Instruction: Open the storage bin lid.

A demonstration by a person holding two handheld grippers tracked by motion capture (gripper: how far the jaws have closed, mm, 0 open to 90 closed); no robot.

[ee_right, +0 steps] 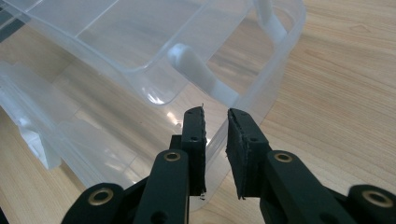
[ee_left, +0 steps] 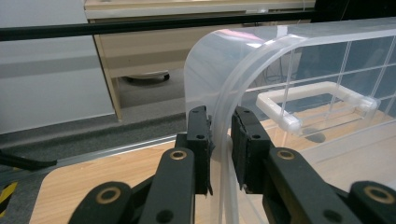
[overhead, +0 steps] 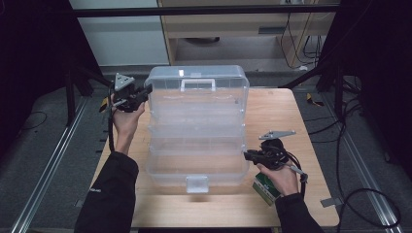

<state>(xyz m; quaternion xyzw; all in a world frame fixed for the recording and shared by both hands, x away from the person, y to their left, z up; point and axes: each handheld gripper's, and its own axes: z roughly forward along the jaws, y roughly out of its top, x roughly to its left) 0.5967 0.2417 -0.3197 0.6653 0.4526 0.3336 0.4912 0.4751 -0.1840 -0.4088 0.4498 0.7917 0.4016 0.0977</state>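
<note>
Clear plastic tiered organiser box [overhead: 197,128], opened out in steps, takes up the middle of the light wooden table [overhead: 286,111] from far edge to near edge. Bare wood runs open down the right side and along the near edge; left strip narrower. Small green-and-white carton [overhead: 265,188] sits at the near right.

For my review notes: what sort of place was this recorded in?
Most likely a lab or workshop recording station: a small wooden table on grey carpet, black frame bars overhead, loose cables on the floor. A clear plastic box is being handled.
</note>
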